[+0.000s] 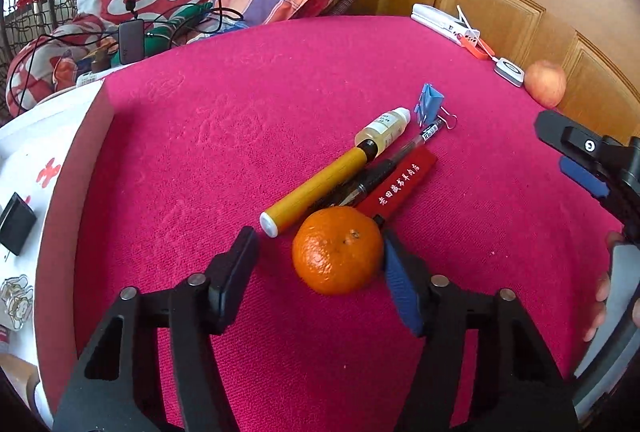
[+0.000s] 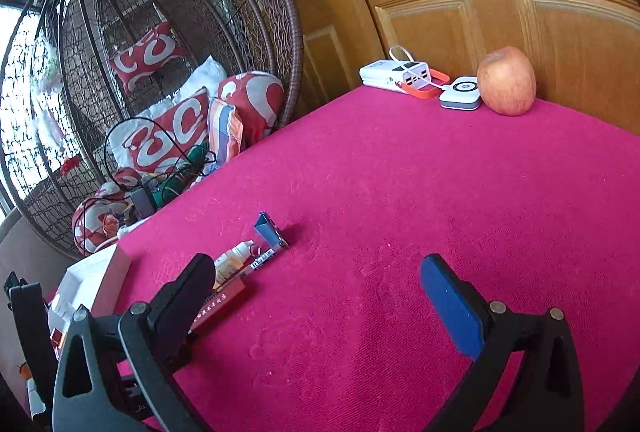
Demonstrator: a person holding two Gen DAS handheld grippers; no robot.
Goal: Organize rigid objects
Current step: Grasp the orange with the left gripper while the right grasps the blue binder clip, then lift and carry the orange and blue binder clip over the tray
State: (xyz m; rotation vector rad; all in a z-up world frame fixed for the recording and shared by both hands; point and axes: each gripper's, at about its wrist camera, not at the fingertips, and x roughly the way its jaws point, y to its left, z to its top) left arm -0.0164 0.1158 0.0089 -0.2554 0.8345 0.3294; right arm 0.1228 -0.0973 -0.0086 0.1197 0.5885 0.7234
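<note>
Left wrist: round, dimpled tangerine [image 1: 337,250] touching a red case [image 1: 398,184].

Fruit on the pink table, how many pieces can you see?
2. A tangerine sits between the left gripper fingers, against the blue pad. An apple stands at the far edge beside the white charger.

Cloth [image 1: 200,136] left of pen cluster [image 1: 360,168] open – apple [image 2: 506,80], chargers [image 2: 400,72] crowd far edge

The right gripper [image 2: 320,280] hangs with jaws apart over the pink tablecloth [image 2: 400,192], apple [image 2: 506,80] beyond.
</note>
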